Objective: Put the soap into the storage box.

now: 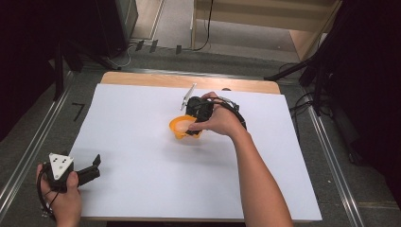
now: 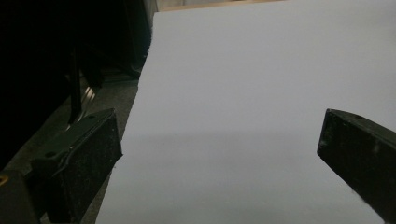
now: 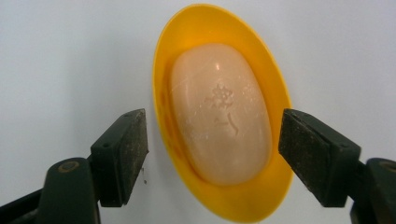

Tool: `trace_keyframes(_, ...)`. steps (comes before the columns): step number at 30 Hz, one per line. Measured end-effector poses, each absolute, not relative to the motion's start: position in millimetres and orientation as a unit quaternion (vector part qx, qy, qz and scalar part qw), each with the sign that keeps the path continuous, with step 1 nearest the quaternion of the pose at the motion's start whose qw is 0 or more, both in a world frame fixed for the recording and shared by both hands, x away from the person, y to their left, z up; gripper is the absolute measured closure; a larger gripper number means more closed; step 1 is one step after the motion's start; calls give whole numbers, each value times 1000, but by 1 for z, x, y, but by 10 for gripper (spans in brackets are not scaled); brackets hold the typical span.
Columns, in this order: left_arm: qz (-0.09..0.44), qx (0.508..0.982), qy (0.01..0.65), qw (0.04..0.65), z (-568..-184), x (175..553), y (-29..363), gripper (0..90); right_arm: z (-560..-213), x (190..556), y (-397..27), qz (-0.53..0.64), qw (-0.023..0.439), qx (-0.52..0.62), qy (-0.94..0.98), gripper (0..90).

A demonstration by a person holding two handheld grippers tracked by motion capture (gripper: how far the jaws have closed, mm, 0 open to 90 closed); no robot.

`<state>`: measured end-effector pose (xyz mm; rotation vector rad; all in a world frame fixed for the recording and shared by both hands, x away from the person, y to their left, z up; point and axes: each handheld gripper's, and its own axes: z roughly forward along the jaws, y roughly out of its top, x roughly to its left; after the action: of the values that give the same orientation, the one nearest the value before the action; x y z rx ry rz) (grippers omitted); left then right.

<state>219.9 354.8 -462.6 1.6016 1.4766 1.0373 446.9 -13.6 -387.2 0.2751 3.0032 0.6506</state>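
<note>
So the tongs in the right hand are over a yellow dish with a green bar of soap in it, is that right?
Not quite: the soap is pale peach, not green, as the right gripper view shows. It does lie in the yellow dish, with the right tongs over it, jaws apart on either side.

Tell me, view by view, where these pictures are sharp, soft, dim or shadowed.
High view: even light on the white sheet, dark surroundings, a faint shadow beside the orange dish. Left gripper view: dim and greyish, the left gripper jaws soft-edged. Right gripper view: bright, the soap bar sharp enough to show its embossed mark, the yellow dish's near rim slightly blurred, between the right gripper jaws.
</note>
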Motion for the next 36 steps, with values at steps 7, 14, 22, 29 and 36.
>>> trace_keyframes(7, 403, 620, 571, 356, -463, 220, 355, 1, -391, 440, -32, 222, 20, 140, 965, 204)
trace_keyframes(14, 403, 621, 571, 353, -463, 220, 354, 1, -396, 432, -56, 242, 18, 207, 948, 99)
trace_keyframes(22, 405, 623, 570, 350, -463, 220, 354, 1, -407, 416, -90, 268, 40, 267, 925, 0)
trace_keyframes(29, 406, 624, 569, 349, -463, 220, 353, 1, -418, 401, -111, 281, 48, 298, 911, 0)
trace_keyframes(36, 405, 624, 569, 350, -463, 220, 353, 1, -425, 387, -133, 294, 63, 335, 893, 0)
